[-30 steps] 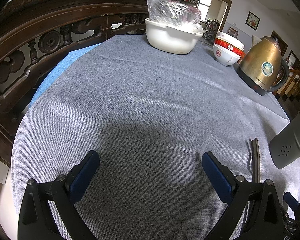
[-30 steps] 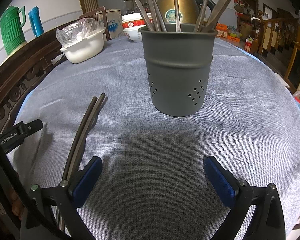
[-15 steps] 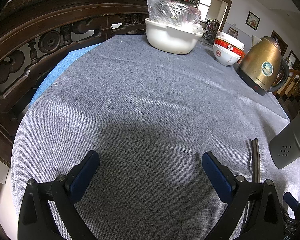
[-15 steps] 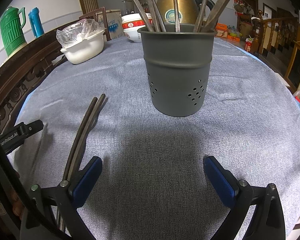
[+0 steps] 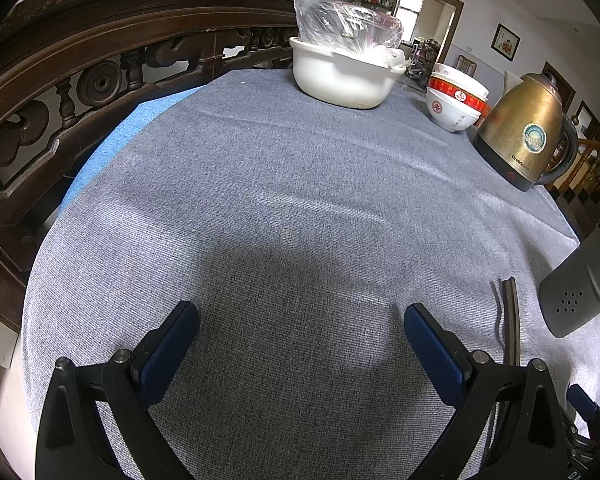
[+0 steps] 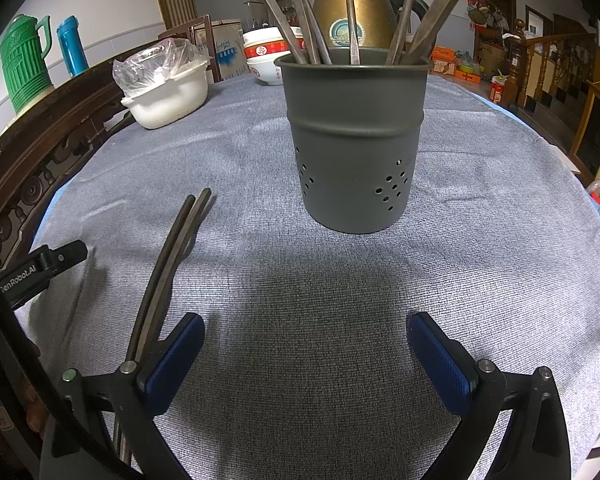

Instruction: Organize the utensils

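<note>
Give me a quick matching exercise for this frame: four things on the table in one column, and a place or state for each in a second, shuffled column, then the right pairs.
Things:
1. utensil holder
2. pair of chopsticks
3. white basin
4. right gripper

Places or states:
A. covered with a clear plastic bag
B. lying flat on the cloth, left of the holder
C. open, holding nothing
D. upright, with several utensils standing in it

Pairs: 1-D, 2-B, 3-A, 4-C

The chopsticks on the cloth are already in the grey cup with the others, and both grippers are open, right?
Not quite. The right wrist view shows that pair of chopsticks lying on the cloth left of the cup, not in it. Both the left gripper and right gripper are open.
</note>
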